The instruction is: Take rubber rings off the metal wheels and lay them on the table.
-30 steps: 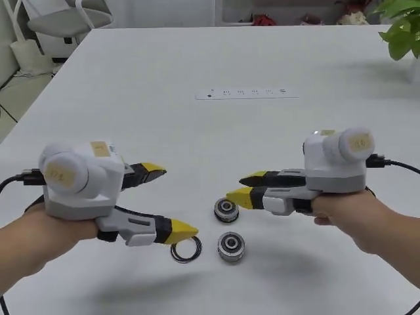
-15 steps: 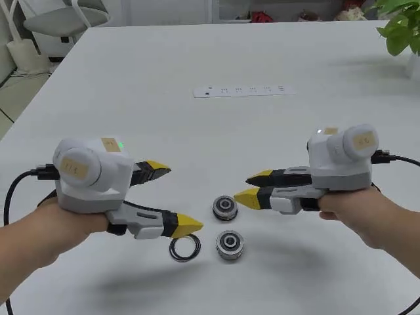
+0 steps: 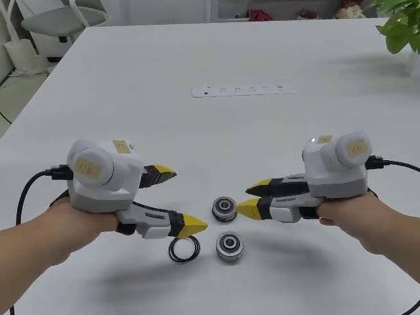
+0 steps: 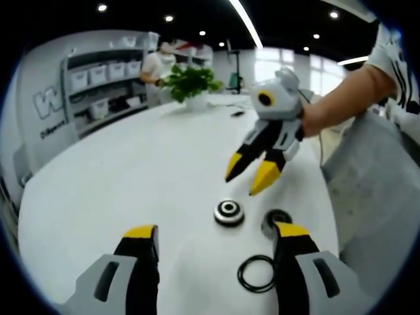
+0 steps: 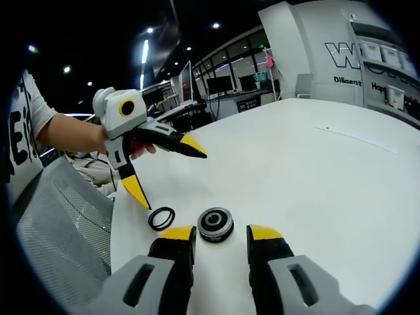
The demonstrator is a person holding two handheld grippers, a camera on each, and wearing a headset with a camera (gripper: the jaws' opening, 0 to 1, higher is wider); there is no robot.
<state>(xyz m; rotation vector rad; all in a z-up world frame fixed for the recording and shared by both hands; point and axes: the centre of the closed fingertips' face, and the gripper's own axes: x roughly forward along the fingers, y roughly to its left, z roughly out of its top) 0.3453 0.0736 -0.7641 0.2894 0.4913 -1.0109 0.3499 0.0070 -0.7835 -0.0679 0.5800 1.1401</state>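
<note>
Rubber ring [image 3: 184,249] — Reader: why does it lie flat on the desk [image 3: 131,98], just beside the near metal wheel [image 3: 230,245]?

Operator: That is where the task wants it. I judge it came from that wheel, whose rim looks bare and grey. The far metal wheel [image 3: 224,208] shows a darker rim, so I take it to be wearing its ring, though the rim is too small for me to be sure.

Reader: And why are both grippers held off the parts?

Operator: I hold the left gripper [image 3: 189,199] with its jaws spread wide and empty, just beside the loose ring. The right gripper [image 3: 247,200] has its jaws parted more narrowly, also empty, with its tips just beside the far metal wheel. In the right gripper view a wheel sits just ahead, between my jaws. From that I judge the right gripper is lined up to pinch it while the left steadies or peels.
</note>
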